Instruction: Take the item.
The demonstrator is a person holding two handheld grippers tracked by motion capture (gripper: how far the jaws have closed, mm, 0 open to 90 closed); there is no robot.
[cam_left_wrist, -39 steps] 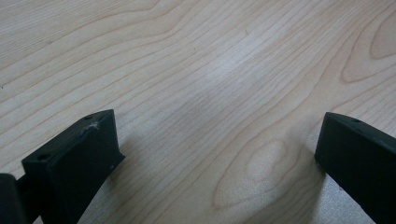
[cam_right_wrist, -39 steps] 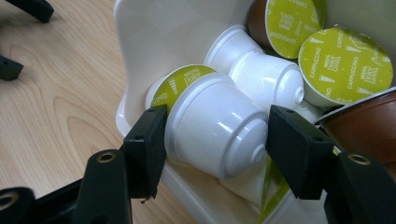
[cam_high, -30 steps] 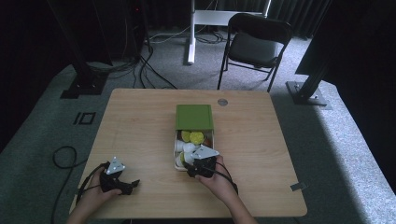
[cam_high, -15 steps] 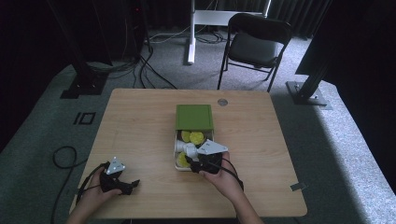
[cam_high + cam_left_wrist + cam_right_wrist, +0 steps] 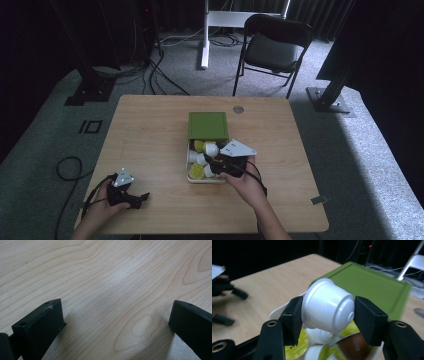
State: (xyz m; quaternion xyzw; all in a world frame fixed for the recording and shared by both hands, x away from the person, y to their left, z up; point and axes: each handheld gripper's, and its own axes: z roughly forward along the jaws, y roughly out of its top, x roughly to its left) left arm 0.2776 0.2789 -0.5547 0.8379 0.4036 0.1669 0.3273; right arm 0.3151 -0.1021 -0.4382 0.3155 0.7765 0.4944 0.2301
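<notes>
One capsule lifted: your right gripper had clamped a white capsule and raised it just above the tray, where a second ago it sat lower among the pods; picking out had begun.
Left gripper: near left on the table, jaws apart, empty, unmoved.
Capsule look: glossy white, tapered, lying sideways between the jaws.
Green lid: just beyond the tray.

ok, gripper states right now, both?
Left gripper: open, empty, over the table.
Right gripper: closed on a white capsule above the tray.
</notes>
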